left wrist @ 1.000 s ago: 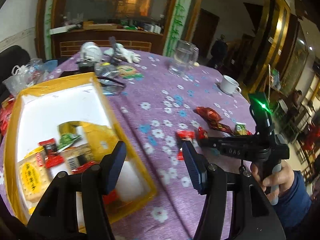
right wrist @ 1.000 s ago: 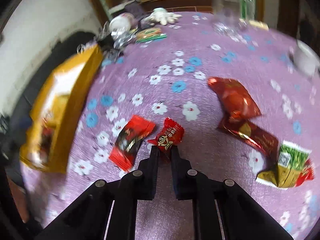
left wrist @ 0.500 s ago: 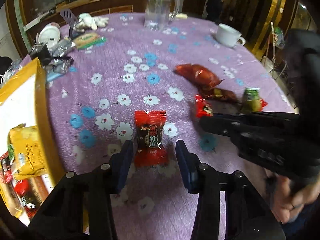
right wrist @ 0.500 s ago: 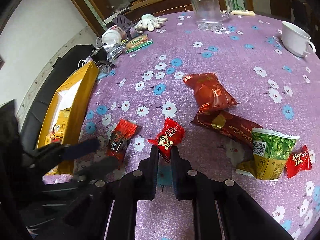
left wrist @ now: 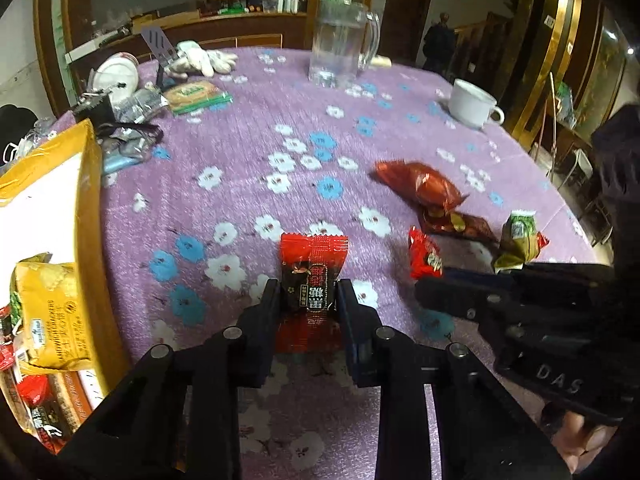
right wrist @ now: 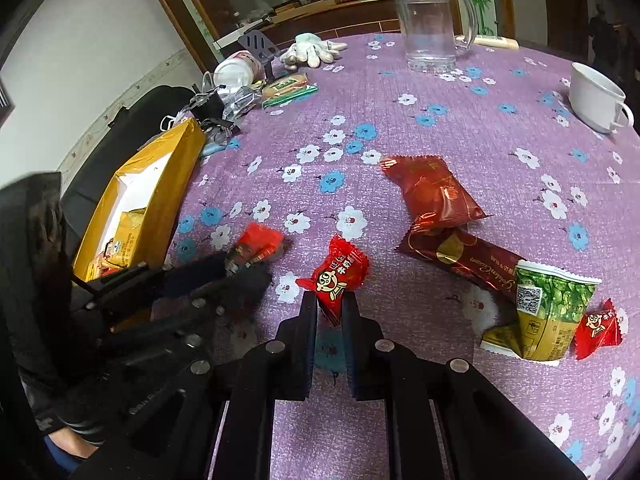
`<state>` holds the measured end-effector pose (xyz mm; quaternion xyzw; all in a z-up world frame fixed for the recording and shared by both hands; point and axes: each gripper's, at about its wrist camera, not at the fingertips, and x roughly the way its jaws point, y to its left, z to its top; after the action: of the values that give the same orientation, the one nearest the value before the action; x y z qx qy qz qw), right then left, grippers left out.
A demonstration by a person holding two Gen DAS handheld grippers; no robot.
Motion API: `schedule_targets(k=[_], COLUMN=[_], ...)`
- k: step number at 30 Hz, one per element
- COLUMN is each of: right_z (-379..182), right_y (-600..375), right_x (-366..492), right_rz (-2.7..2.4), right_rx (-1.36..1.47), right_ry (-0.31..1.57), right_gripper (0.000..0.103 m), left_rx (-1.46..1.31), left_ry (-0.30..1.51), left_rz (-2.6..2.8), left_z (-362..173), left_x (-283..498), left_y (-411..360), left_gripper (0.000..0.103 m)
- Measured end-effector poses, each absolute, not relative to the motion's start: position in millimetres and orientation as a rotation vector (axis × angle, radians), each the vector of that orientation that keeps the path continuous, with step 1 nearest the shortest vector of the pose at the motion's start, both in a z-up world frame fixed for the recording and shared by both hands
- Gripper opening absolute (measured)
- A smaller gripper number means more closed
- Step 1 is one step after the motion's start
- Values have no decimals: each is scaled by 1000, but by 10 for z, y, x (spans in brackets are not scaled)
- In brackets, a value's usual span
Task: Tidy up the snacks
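My left gripper (left wrist: pixel 307 294) is shut on a red and black candy (left wrist: pixel 310 280) lying on the purple flowered tablecloth. My right gripper (right wrist: pixel 330 308) is shut on a small red candy (right wrist: pixel 336 274) and holds it just above the cloth; it shows in the left wrist view (left wrist: pixel 425 258) too. The yellow box (left wrist: pixel 86 184) with several snacks inside stands at the left (right wrist: pixel 160 184). On the cloth to the right lie a red pouch (right wrist: pixel 434 192), a dark red bar (right wrist: pixel 460 256), a green packet (right wrist: pixel 548 312) and another small red candy (right wrist: pixel 598 328).
A glass pitcher (left wrist: pixel 340 44) and a white cup (left wrist: pixel 472 104) stand at the far side. Gloves (left wrist: pixel 200 62), a white lid, a green biscuit pack (left wrist: pixel 196 96) and loose clutter sit at the far left. The table's edge runs behind the cup at the right.
My left gripper swung from over the yellow box to the red and black candy and closed on it. My right gripper stays shut on its small red candy.
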<state>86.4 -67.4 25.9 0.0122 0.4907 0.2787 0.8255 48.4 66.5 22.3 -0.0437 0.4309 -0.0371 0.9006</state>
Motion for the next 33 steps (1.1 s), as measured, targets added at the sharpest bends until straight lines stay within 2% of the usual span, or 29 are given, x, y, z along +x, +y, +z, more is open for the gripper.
schedule_targets(k=[10, 33], right_z=[321, 304], right_y=[-592, -635], right_x=[798, 812], right_rz=[614, 607], right_rx=[-2, 22], right_ry=[977, 980], right_gripper=[13, 13], left_rx=[-102, -13], left_ry=[873, 792], left_rz=[-100, -52], left_z=[238, 333], left_x=[477, 386], left_y=[704, 631], left_gripper=[25, 25])
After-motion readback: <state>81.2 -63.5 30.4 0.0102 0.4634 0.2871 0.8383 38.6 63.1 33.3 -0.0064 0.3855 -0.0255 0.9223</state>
